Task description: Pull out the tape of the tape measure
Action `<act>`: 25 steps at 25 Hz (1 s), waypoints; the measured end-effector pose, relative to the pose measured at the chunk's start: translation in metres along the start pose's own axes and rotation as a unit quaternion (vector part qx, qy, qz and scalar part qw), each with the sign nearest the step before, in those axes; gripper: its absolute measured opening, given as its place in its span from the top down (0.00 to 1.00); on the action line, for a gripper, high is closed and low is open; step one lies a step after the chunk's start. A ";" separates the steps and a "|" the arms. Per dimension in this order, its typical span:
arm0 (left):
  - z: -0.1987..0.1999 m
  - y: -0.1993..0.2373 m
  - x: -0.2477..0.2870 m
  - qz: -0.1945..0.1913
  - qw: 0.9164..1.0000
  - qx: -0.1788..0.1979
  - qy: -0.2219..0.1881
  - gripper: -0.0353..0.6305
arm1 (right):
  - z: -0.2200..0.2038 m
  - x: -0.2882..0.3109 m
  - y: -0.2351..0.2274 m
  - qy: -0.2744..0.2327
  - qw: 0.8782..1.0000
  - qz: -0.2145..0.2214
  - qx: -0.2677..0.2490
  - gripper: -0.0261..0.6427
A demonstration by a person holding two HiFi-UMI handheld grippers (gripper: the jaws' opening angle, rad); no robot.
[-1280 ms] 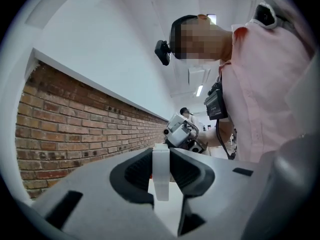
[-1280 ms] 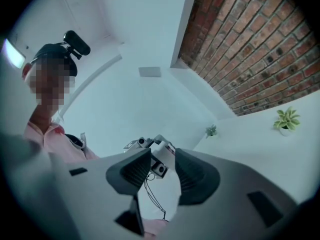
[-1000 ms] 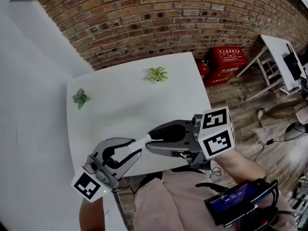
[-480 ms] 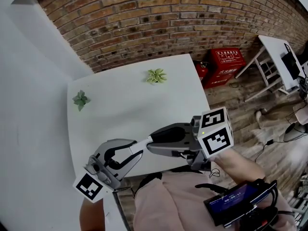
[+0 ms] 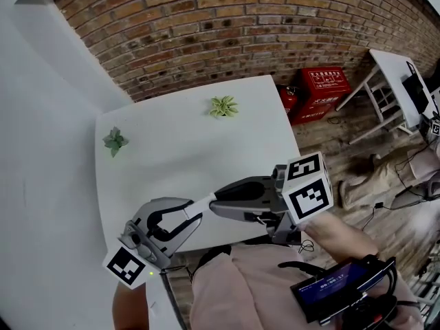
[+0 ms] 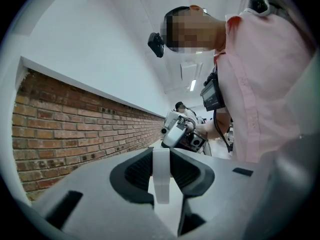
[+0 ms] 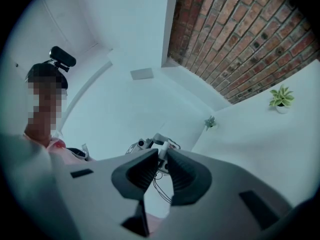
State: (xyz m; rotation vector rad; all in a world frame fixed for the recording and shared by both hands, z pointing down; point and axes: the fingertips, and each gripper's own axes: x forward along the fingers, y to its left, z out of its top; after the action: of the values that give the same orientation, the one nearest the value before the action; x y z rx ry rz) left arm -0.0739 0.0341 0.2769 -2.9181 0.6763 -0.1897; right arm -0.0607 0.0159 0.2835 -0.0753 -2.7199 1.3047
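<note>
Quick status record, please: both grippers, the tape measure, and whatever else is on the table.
left gripper: shut on the white tape measure, held over the table's near edge
right gripper: pointed at the left gripper, jaws closing around a small white piece, likely the tape's tab; unclear whether the pads press yet
tape: none visibly drawn out
table: white; pale green plant and dark green plant on the far side, away from both grippers

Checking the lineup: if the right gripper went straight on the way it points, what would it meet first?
Most likely the white tape measure in the left gripper; its end shows between the closing jaw tips of the right gripper, contact unclear.
</note>
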 end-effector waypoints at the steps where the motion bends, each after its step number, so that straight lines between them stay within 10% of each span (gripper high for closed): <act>1: 0.000 0.000 0.000 0.000 1.000 -0.001 0.000 0.79 | 0.000 0.000 0.000 0.000 1.000 -0.001 0.002 0.87; 25: -0.009 0.006 -0.023 0.018 1.000 -0.010 0.003 0.79 | 0.011 -0.012 -0.004 -0.021 0.999 -0.015 0.022 0.92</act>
State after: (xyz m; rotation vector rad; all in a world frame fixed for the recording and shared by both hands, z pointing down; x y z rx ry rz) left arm -0.0982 0.0382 0.2823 -2.9227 0.7363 -0.1876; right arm -0.0500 0.0043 0.2786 -0.0014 -2.7140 1.3732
